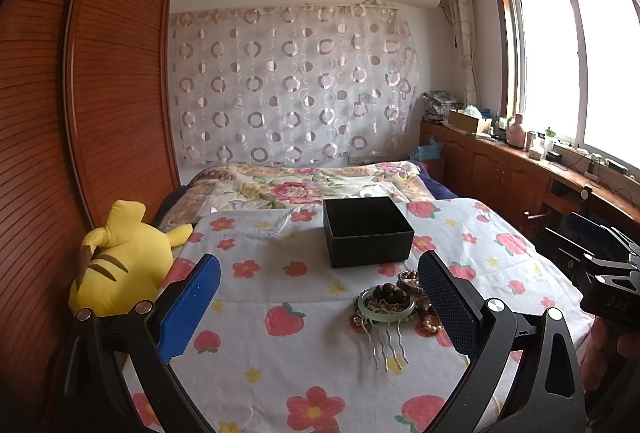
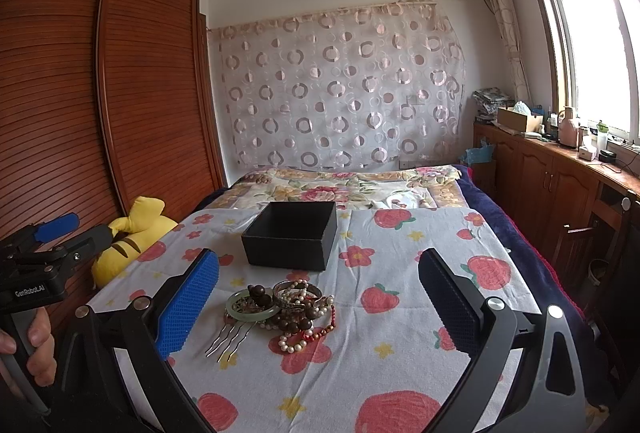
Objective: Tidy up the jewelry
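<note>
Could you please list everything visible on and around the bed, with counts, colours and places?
box: one, black, open, on the sheet beyond the jewellery
jewellery pile: one heap, brown beads, white pearls, red beads, near edge of the sheet
bangle: one, pale green, left of the pile
hair comb: one, metal, in front of the bangle
sheet: one, white with red strawberries and flowers
plush toy: one, yellow, left by the wardrobe
wardrobe: one, brown wood
left gripper: open, empty
right gripper: open, empty
</note>
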`<state>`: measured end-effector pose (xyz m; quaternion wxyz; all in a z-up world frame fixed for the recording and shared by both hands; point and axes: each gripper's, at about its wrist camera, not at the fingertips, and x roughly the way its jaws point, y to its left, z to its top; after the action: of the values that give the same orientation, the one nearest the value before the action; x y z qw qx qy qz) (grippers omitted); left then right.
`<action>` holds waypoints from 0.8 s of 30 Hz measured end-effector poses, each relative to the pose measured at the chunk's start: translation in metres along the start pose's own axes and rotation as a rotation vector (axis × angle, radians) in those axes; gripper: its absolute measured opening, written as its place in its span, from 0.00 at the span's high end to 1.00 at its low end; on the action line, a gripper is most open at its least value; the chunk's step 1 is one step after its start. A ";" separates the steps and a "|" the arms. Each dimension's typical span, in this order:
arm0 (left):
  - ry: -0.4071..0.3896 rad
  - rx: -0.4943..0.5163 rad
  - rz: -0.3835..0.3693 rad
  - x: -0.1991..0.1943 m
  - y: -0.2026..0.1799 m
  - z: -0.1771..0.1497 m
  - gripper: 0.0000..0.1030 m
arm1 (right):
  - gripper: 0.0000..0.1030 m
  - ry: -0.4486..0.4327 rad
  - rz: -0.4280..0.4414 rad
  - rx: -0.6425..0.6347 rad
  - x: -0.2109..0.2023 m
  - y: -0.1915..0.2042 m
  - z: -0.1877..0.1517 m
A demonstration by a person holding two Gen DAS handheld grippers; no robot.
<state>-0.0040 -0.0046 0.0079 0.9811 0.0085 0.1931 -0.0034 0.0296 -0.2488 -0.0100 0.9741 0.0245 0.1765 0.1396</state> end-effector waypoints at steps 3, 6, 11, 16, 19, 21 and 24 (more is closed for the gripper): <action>0.009 -0.002 -0.002 -0.001 -0.002 -0.001 0.07 | 0.02 0.007 0.004 0.000 0.006 0.002 -0.006; 0.029 -0.002 -0.005 0.004 -0.002 -0.007 0.07 | 0.02 0.021 0.008 -0.002 0.012 0.003 -0.010; 0.086 -0.001 -0.028 0.025 0.000 -0.021 0.07 | 0.02 0.049 0.016 -0.014 0.020 -0.002 -0.012; 0.169 0.009 -0.060 0.047 -0.002 -0.039 0.07 | 0.04 0.082 0.038 -0.025 0.034 -0.013 -0.021; 0.205 0.018 -0.078 0.059 -0.002 -0.046 0.07 | 0.13 0.122 0.051 -0.032 0.046 -0.018 -0.028; 0.237 0.029 -0.091 0.069 -0.003 -0.051 0.07 | 0.16 0.159 0.060 -0.047 0.058 -0.020 -0.034; 0.271 0.036 -0.117 0.079 -0.004 -0.055 0.07 | 0.22 0.216 0.078 -0.066 0.074 -0.023 -0.042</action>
<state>0.0483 -0.0074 -0.0735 0.9439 0.0151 0.3237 -0.0628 0.0870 -0.2499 -0.0768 0.9435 -0.0161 0.2746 0.1849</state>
